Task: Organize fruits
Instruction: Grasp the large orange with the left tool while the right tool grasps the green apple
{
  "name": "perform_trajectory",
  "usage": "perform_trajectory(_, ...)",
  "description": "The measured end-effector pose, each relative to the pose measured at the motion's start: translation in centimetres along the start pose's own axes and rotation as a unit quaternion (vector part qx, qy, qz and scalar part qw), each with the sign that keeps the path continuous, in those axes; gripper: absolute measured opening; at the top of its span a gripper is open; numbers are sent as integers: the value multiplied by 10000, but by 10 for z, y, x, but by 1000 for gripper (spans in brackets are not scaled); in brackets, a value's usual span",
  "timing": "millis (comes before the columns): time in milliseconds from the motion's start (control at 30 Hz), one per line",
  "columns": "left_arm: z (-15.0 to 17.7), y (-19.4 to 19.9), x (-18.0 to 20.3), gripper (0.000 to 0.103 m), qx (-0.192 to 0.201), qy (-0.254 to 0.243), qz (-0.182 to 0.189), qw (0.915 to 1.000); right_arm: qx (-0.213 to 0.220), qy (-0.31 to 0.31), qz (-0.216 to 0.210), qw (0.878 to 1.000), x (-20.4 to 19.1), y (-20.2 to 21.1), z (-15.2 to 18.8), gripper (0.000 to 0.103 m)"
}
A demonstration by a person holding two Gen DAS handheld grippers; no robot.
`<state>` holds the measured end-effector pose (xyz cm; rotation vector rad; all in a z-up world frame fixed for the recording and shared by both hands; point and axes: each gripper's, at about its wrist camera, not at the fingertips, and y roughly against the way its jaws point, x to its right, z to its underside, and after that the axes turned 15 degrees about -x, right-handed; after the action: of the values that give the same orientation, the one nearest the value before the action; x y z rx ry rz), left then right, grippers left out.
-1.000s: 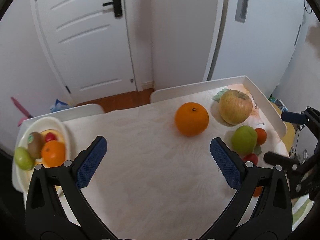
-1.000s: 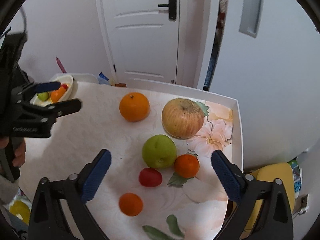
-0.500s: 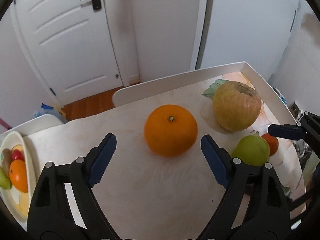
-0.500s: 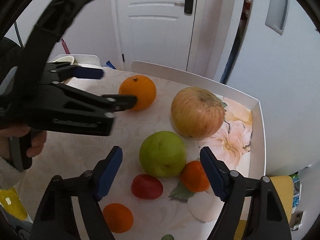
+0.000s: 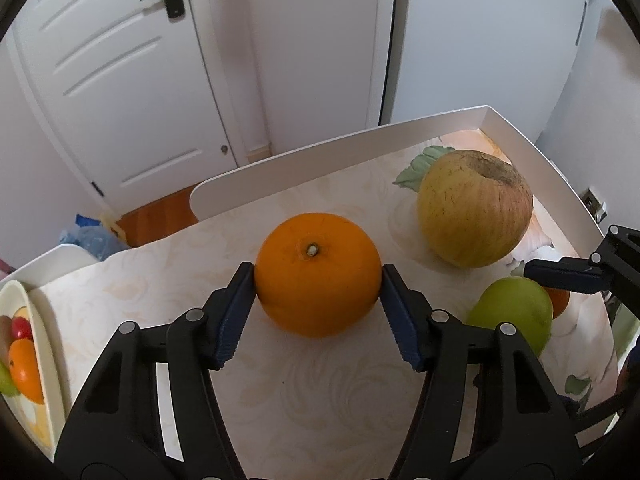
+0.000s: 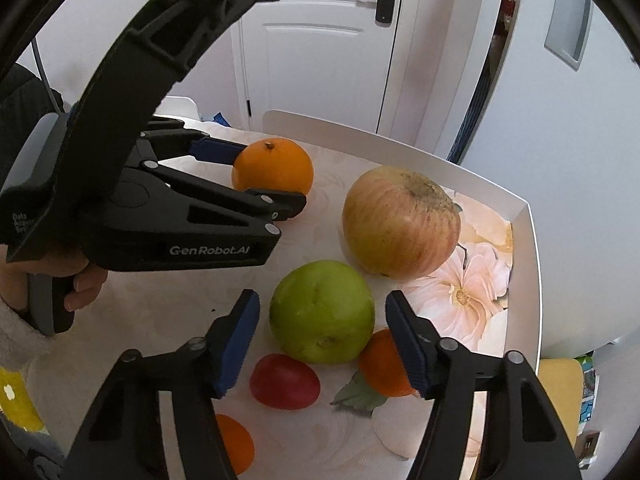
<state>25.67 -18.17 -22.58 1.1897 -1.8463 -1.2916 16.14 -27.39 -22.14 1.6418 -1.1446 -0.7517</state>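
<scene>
My left gripper (image 5: pixel 317 280) pinches the large orange (image 5: pixel 318 274), which sits on the table (image 5: pixel 304 408). My right gripper (image 6: pixel 320 318) is spread around the green apple (image 6: pixel 322 312), pads not touching. Step in hand: the grasp. Next, I judge, comes a lift and carry to the plate (image 5: pixel 38 360) at far left. On the table I count one large orange, one big apple (image 6: pixel 400 222), one green apple, two small oranges and one red fruit (image 6: pixel 285 382).

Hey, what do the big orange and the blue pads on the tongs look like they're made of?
Orange: looks like real fruit or a good replica, with a smooth, faintly dimpled rind and a dry stem nub. Blue pads: probably rubber or soft plastic, matte with ribbed faces, mounted on hard black plastic arms.
</scene>
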Motion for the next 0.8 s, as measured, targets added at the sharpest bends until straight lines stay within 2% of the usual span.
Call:
perform_trajectory(467, 23, 9, -12, 66, -75, 62, -116, 9999, -6, 108, 80, 9999, -3, -5, 7, 58)
perform_trajectory(700, 33, 14, -15, 66, -149, 61, -185, 9997, 17, 181, 232, 9996, -8, -10, 10, 50)
perform_trajectory(800, 39, 18, -17, 66, -164, 97, -201, 9996, 44, 238, 262, 9994, -10, -10, 11, 50)
